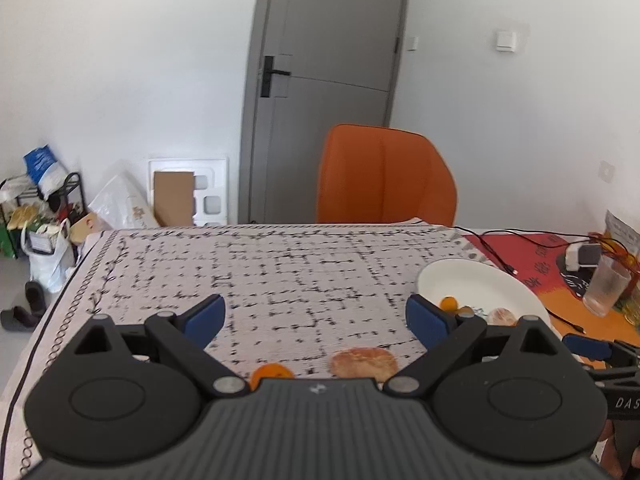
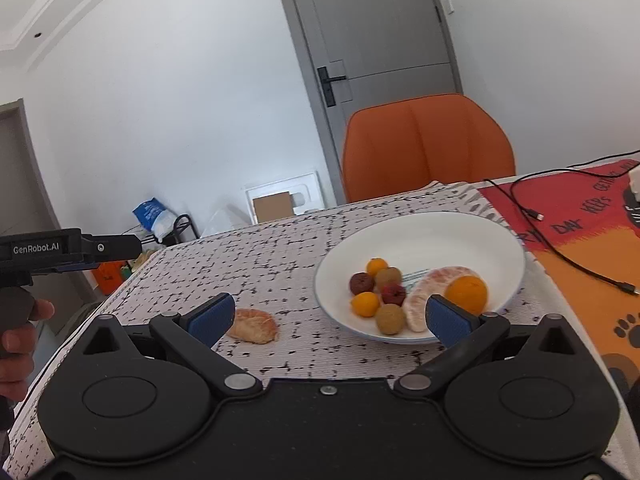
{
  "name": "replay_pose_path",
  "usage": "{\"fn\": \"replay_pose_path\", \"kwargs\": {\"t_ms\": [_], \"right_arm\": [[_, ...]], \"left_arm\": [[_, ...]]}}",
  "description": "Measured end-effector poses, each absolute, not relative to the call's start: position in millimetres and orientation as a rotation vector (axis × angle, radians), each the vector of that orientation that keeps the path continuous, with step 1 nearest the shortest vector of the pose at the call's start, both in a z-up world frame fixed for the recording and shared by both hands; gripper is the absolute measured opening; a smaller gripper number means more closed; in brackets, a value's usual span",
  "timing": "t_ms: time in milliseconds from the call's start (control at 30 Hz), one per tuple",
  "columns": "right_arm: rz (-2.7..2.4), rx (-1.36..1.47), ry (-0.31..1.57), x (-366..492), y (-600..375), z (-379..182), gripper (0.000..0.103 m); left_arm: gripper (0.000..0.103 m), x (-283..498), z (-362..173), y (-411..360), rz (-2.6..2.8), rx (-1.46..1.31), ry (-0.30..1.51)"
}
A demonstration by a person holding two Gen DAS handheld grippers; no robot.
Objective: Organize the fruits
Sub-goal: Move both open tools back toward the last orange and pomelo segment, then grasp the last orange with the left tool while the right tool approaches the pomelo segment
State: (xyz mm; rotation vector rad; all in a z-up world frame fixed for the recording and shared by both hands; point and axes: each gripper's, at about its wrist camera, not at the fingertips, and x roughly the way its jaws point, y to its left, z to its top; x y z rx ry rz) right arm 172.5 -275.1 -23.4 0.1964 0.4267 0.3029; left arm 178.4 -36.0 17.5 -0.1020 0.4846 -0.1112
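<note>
With both grippers' fingers apart and empty, the peeled segment (image 2: pixel 253 331) on the bench may get crushed if the right gripper (image 2: pixel 327 316) squeezes hard.

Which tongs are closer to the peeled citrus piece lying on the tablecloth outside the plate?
Left, I'd judge. The left tongs hang open right above the citrus piece, while the right tongs are open with it beside their left finger, toward the plate.

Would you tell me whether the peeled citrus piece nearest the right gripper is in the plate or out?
Out: the peeled citrus piece lies on the tablecloth, left of the plate.
</note>
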Motion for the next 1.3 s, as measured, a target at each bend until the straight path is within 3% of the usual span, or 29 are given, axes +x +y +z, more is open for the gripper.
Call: {"fn": "replay_pose_path", "kwargs": {"t_ms": [833,1300], "right_arm": [[0.395,0.130,0.499,191,-227,-40,0.103],[0.434,0.085,0.524,206,-204,-49,0.103]], "left_arm": [[0.093,184,-32,-2,-0.078,-0.164,0.590],[0.076,197,-60,-3,-0.106,-0.200,0.645]]}}
